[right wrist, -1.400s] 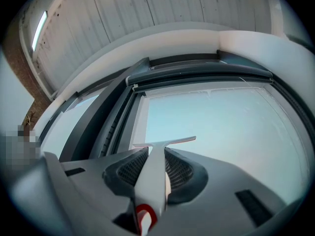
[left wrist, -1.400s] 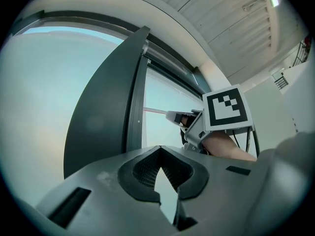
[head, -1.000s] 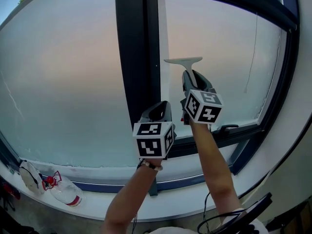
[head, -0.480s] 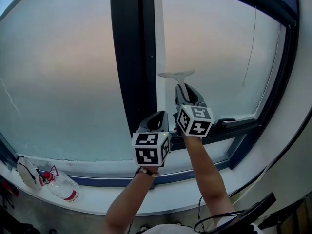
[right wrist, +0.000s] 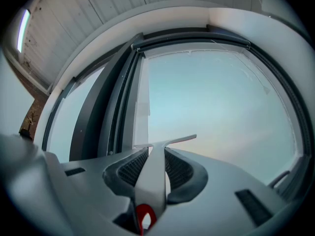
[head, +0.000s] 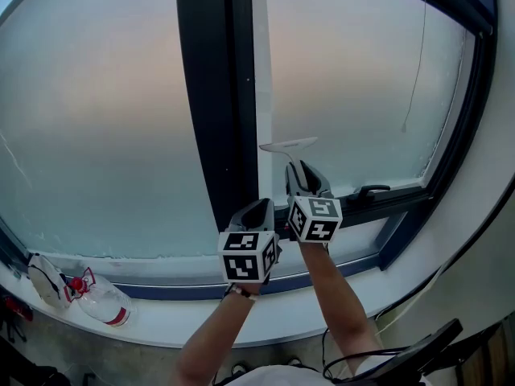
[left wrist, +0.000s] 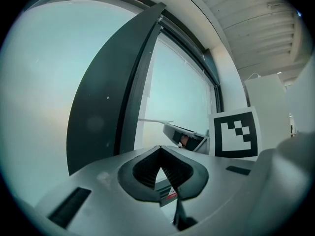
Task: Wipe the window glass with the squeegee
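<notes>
A white squeegee [head: 288, 145] rests its blade against the right window pane [head: 354, 79], low on the glass near the dark centre mullion [head: 216, 95]. My right gripper [head: 300, 169] is shut on its handle; in the right gripper view the squeegee [right wrist: 156, 168] runs up between the jaws, with its blade just above them. My left gripper [head: 259, 209] hangs lower left, in front of the mullion's foot, jaws closed with nothing between them. In the left gripper view my left gripper [left wrist: 158, 153] points at the mullion [left wrist: 106, 97], and the squeegee's blade [left wrist: 153, 122] shows beyond.
A window handle [head: 372, 190] sits on the lower frame right of the squeegee. A thin cord [head: 412, 79] hangs down the right pane. On the sill [head: 161, 320] at far left lie a plastic bottle [head: 103, 302] and a white bag [head: 47, 281]. Cables trail at the bottom right.
The right gripper has drawn the squeegee down the right pane, from mid height to near the bottom. The left gripper has dropped a little with it.
</notes>
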Demonstrator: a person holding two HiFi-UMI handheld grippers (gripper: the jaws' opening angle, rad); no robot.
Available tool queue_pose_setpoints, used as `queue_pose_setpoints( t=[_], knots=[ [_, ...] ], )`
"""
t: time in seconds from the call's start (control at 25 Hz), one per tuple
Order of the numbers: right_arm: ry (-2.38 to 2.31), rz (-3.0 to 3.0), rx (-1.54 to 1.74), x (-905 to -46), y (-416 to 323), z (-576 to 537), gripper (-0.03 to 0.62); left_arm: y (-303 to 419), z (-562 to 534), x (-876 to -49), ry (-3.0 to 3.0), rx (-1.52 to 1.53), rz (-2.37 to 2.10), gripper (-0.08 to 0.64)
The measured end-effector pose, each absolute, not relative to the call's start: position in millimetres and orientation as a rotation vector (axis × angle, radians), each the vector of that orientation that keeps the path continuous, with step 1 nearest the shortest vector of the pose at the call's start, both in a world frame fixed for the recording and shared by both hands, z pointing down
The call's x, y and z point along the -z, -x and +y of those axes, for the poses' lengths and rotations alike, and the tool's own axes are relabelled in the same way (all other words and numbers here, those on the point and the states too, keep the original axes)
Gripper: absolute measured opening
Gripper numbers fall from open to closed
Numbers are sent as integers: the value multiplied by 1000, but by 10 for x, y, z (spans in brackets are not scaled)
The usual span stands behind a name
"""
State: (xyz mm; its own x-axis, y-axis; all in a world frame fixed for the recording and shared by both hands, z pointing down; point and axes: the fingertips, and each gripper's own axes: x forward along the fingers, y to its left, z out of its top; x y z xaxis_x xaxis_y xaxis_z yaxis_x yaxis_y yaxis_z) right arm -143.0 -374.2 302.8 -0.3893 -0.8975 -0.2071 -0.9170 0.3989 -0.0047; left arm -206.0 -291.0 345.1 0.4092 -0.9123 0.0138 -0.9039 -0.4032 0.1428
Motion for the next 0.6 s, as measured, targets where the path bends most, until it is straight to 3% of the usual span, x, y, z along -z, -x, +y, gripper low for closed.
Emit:
queue_pose_setpoints(
  t=[0.6],
  knots=[
    [1673, 2546, 49, -4158, 1379, -3758, 92, 1884, -2851, -4308, -2435, -28, -1544, 0]
  ],
)
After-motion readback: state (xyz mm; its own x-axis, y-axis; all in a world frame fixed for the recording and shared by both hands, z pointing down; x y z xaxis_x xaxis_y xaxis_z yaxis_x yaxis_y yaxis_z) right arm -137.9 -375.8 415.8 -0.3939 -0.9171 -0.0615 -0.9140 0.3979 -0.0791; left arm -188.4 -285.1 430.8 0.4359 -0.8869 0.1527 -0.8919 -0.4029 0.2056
